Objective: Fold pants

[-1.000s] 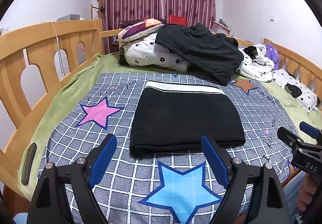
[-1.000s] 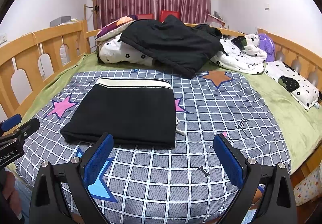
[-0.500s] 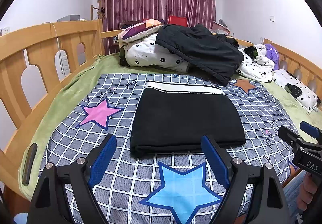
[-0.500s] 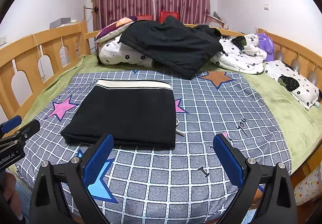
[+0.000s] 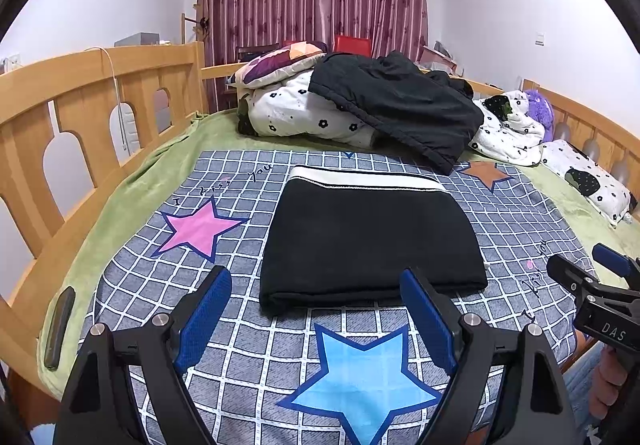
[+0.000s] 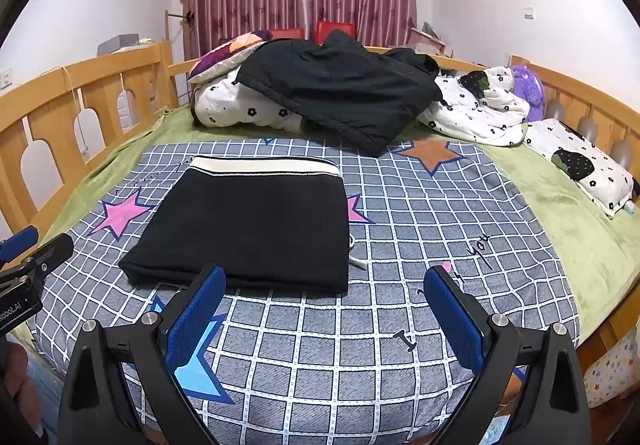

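Observation:
The black pants (image 5: 368, 241) (image 6: 256, 221) lie folded into a flat rectangle on the grey checked bedspread (image 5: 248, 357) (image 6: 420, 253), white waistband at the far edge. A white drawstring end (image 6: 355, 261) pokes out at the right side. My left gripper (image 5: 316, 285) hovers open just short of the fold's near edge, nothing between its blue pads. My right gripper (image 6: 324, 281) is also open and empty, near the fold's near right corner. Each gripper shows at the other view's edge: the right gripper (image 5: 600, 285) and the left gripper (image 6: 28, 257).
A black jacket (image 5: 396, 113) lies over white flowered bedding (image 5: 304, 113) at the far end. A flowered pillow (image 6: 580, 165) lies at the right rail. Wooden rails (image 5: 80, 101) line both sides. A dark phone (image 5: 60, 325) rests on the green blanket at left.

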